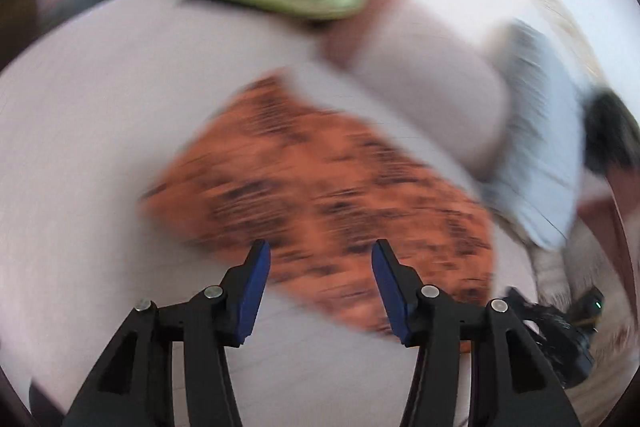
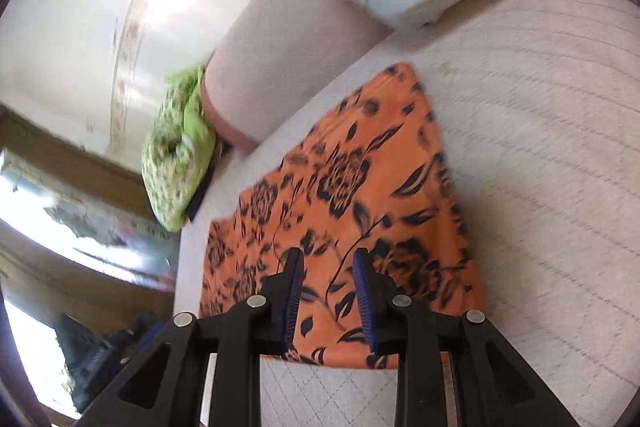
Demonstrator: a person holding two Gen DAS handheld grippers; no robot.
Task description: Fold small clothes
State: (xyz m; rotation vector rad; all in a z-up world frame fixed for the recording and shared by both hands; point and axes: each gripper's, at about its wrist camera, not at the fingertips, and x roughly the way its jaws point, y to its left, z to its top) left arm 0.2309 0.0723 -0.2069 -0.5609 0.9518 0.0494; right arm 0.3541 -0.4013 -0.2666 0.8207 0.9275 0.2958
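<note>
Flatly spread orange floral cloth [image 2: 340, 195]

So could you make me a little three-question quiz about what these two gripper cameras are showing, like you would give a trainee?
1. True or false: the orange floral cloth lies spread flat on the pale quilted surface.
2. Multiple choice: what is the left gripper holding? A) the cloth B) the green patterned bundle C) nothing
3. Fill in: the fingers of the right gripper stand ____ , with cloth showing in the gap between them.

Key
1. True.
2. C; its jaws are wide apart above the cloth.
3. Apart (open); nothing is pinched.
</note>
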